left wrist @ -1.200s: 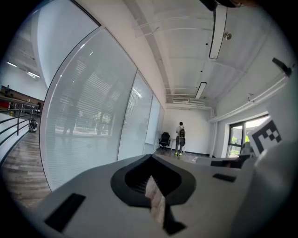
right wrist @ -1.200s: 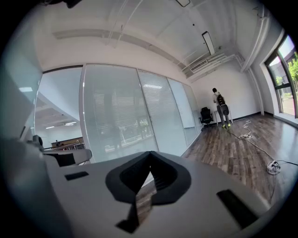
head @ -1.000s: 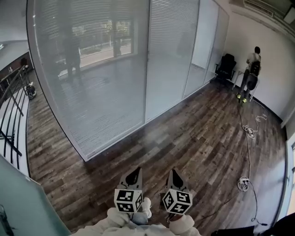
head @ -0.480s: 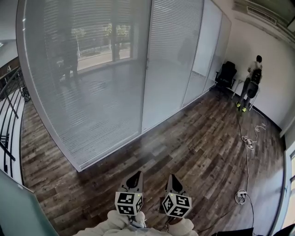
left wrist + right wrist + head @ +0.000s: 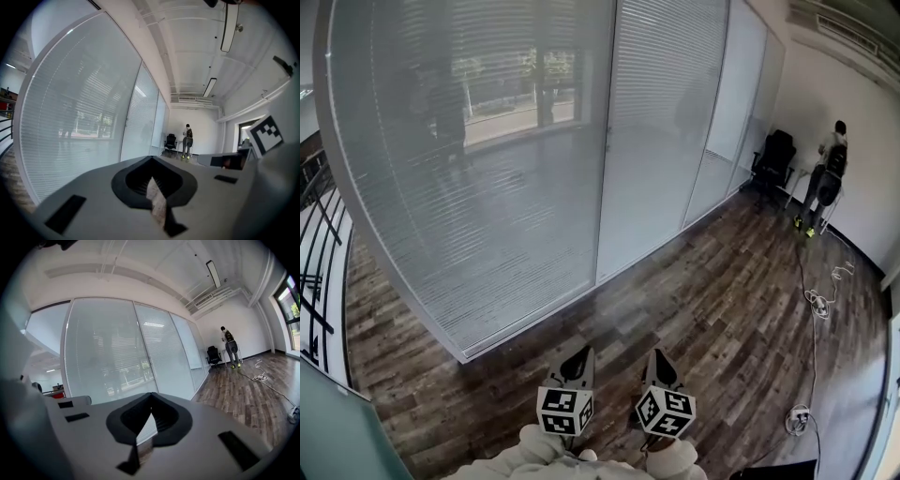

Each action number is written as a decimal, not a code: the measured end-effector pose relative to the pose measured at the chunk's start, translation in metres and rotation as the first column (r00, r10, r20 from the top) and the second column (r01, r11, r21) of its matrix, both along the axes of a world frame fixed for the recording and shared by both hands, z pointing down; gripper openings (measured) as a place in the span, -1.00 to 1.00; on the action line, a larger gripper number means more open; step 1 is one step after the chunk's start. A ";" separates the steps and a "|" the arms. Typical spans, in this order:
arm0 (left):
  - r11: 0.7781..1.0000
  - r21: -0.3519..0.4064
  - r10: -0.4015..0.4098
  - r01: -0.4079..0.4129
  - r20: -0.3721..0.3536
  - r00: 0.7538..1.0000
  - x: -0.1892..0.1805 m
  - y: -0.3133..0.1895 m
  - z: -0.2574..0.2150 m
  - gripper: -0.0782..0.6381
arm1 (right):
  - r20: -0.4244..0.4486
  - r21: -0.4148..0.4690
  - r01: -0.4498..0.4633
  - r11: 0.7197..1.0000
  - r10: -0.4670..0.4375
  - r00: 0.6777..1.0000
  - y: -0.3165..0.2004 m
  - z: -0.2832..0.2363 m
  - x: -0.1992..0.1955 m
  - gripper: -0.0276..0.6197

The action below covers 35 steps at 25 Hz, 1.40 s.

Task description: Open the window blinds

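Fingers [image 5: 138, 180] of the left gripper [image 5: 576, 356] are pressing together with nothing between them, and the right gripper [image 5: 661, 360] is sitting closed and empty too. Pale sleeves [image 5: 534, 459] behind both are being cut off by the head view's bottom edge. Window blinds [image 5: 487, 206] are hanging well ahead across the wood floor [image 5: 703, 309], touching neither gripper. Hazy reflections are making their slats hard to read. Far off, a person [image 5: 827, 178] is standing by a black chair [image 5: 773, 155].

Glossy window glass [image 5: 487, 187], wood-plank floor [image 5: 722, 309]
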<state>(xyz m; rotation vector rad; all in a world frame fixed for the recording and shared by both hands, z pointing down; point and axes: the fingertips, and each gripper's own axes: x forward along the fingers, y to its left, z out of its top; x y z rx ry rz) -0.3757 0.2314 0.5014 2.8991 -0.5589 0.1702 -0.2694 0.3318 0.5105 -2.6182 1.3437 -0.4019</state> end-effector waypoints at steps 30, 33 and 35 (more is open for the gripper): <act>0.990 -0.008 -0.142 0.143 0.052 0.988 0.268 -0.124 0.005 -0.79 | -0.020 0.028 0.131 0.991 -0.131 0.991 -0.150 -0.019 0.293 -0.87; 0.988 -0.004 -0.156 0.157 0.054 0.986 0.301 -0.131 0.004 -0.79 | -0.024 0.034 0.142 0.989 -0.142 0.990 -0.157 -0.020 0.327 -0.87; 0.986 0.000 -0.167 0.167 0.052 0.985 0.319 -0.133 0.004 -0.79 | -0.019 0.028 0.148 0.989 -0.147 0.989 -0.159 -0.016 0.348 -0.87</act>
